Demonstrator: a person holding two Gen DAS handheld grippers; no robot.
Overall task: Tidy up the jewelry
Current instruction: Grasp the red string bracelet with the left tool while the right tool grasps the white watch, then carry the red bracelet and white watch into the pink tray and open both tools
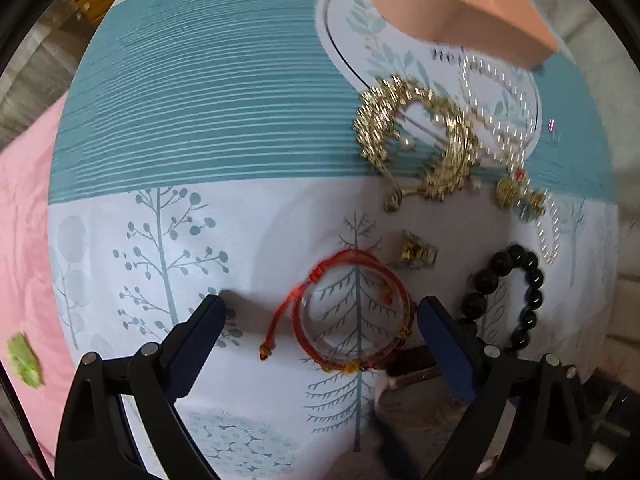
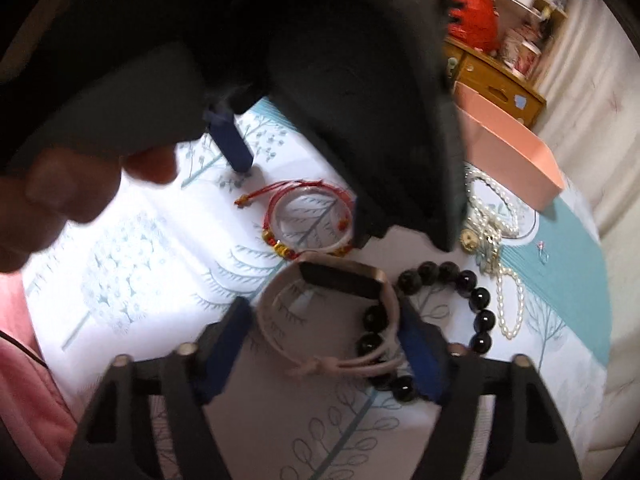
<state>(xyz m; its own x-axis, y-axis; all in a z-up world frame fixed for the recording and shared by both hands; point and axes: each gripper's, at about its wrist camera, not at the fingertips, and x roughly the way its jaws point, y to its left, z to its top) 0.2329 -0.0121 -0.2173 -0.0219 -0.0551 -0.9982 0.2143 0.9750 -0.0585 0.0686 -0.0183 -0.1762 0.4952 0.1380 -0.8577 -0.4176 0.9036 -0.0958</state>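
In the left wrist view my left gripper (image 1: 318,312) is open, its fingers either side of a red string bracelet (image 1: 348,312) with a clear bangle on the patterned cloth (image 1: 200,120). A black bead bracelet (image 1: 508,296) lies to its right. Gold jewellery (image 1: 416,140), a pearl necklace (image 1: 504,120) and a small gold piece (image 1: 416,252) lie farther off. In the right wrist view my right gripper (image 2: 324,328) is open around a white band with a dark plate (image 2: 332,300), lying over the black bead bracelet (image 2: 460,304). The red bracelet (image 2: 308,216) lies beyond it.
A pink box (image 1: 460,4) stands at the far right edge of the cloth, also in the right wrist view (image 2: 508,148). The left gripper body (image 2: 320,80) and a hand (image 2: 60,200) fill the upper right wrist view. A wooden shelf (image 2: 500,76) stands behind.
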